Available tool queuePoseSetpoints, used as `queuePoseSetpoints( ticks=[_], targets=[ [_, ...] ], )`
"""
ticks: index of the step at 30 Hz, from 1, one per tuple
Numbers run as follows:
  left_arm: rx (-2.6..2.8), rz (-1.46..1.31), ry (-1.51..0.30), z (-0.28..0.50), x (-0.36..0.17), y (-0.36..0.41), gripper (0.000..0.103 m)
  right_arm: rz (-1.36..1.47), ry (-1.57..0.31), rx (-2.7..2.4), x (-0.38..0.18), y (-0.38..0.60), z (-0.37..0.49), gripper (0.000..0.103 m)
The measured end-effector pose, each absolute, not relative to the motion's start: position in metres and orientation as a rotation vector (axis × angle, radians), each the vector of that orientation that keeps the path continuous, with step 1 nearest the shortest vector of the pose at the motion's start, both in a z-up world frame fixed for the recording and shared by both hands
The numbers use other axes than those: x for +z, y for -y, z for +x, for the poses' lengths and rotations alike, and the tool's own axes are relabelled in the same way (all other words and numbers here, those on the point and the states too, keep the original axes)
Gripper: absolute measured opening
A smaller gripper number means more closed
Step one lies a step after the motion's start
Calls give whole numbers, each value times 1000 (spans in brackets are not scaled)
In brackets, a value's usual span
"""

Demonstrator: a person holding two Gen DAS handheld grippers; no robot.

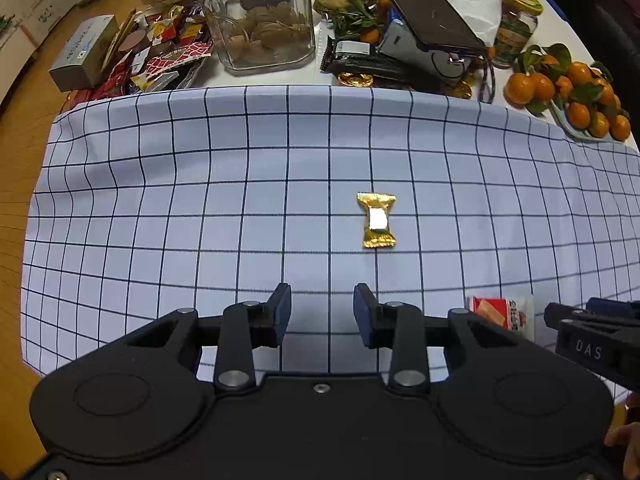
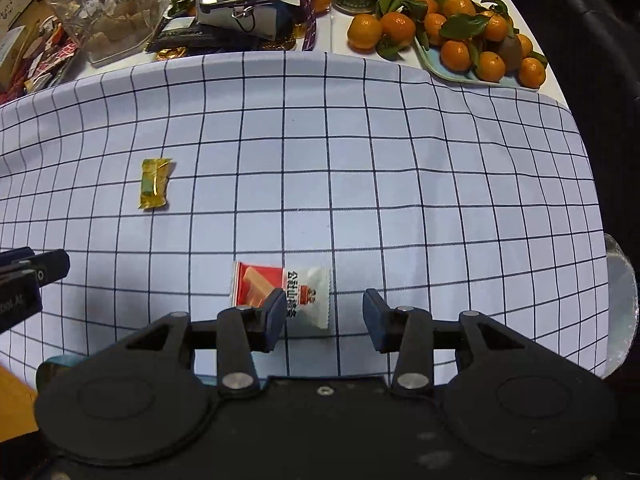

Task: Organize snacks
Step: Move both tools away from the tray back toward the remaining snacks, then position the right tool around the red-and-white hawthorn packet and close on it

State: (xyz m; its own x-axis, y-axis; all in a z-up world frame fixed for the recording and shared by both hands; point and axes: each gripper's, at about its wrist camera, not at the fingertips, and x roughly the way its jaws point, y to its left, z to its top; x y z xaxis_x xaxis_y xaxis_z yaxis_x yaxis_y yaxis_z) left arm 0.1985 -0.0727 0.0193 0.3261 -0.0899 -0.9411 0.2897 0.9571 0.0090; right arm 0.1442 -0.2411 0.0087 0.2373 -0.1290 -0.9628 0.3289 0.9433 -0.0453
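Note:
A gold-wrapped candy lies on the blue checked cloth, ahead and a little right of my open, empty left gripper. It also shows in the right wrist view, far left. A red-and-white wafer packet lies flat just in front of my open, empty right gripper, partly behind its left finger. The packet shows in the left wrist view at lower right, beside the right gripper.
Behind the cloth stand a glass jar of biscuits, a pile of wrapped snacks, a phone on a box, gold coins, a labelled jar and a tray of tangerines. The table edge curves at right.

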Motion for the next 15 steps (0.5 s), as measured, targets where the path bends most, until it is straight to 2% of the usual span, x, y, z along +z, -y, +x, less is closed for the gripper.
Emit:
queuePoseSetpoints(
  ticks=[9,15],
  targets=[
    [-306,143,-1292,223,1,72,45,126,-1387,-370,-32,256,172,43],
    [-305,144,-1308,225,0,72,44,183,-1408,-357,-39,265,171,43]
  ],
)
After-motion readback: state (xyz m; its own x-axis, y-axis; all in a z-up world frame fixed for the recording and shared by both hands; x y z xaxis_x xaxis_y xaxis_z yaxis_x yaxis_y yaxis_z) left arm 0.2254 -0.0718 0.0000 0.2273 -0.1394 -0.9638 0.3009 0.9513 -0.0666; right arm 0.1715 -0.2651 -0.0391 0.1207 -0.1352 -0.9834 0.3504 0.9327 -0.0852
